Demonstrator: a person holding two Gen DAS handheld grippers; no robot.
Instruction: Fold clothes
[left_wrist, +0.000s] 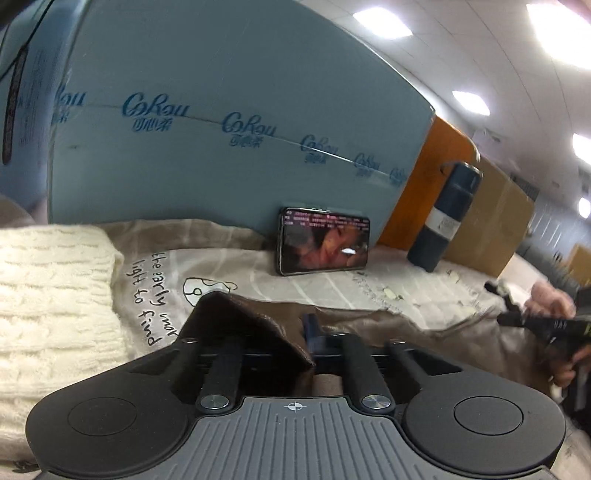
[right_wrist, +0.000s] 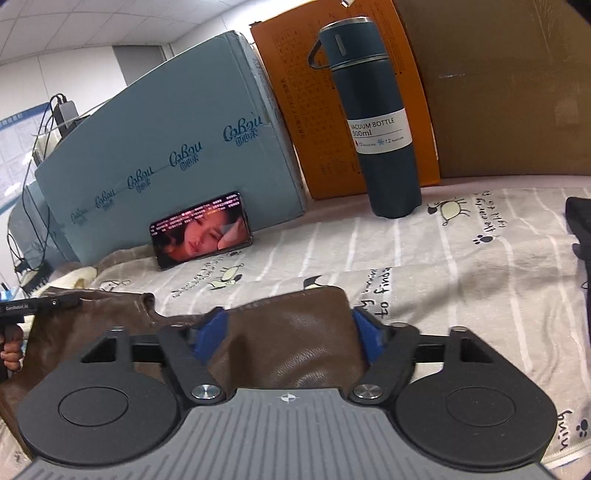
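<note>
A brown leather-like garment (right_wrist: 295, 339) lies on the printed striped sheet (right_wrist: 461, 266). My right gripper (right_wrist: 290, 332) has its blue fingers (right_wrist: 210, 332) apart, one on each side of a fold of the garment; whether they press it I cannot tell. My left gripper (left_wrist: 306, 332) is shut on a lifted corner of the same garment (left_wrist: 240, 321), which drapes over its left side. The right gripper shows at the right edge of the left wrist view (left_wrist: 546, 325). The left gripper shows at the left edge of the right wrist view (right_wrist: 33, 306).
A folded cream knit sweater (left_wrist: 48, 302) lies at the left. A phone (right_wrist: 201, 230) leans on a blue carton (right_wrist: 166, 147). A dark vacuum bottle (right_wrist: 376, 118) stands before an orange board (right_wrist: 295, 110) and a cardboard box (right_wrist: 509, 81). A dark item (right_wrist: 580, 221) lies at the right edge.
</note>
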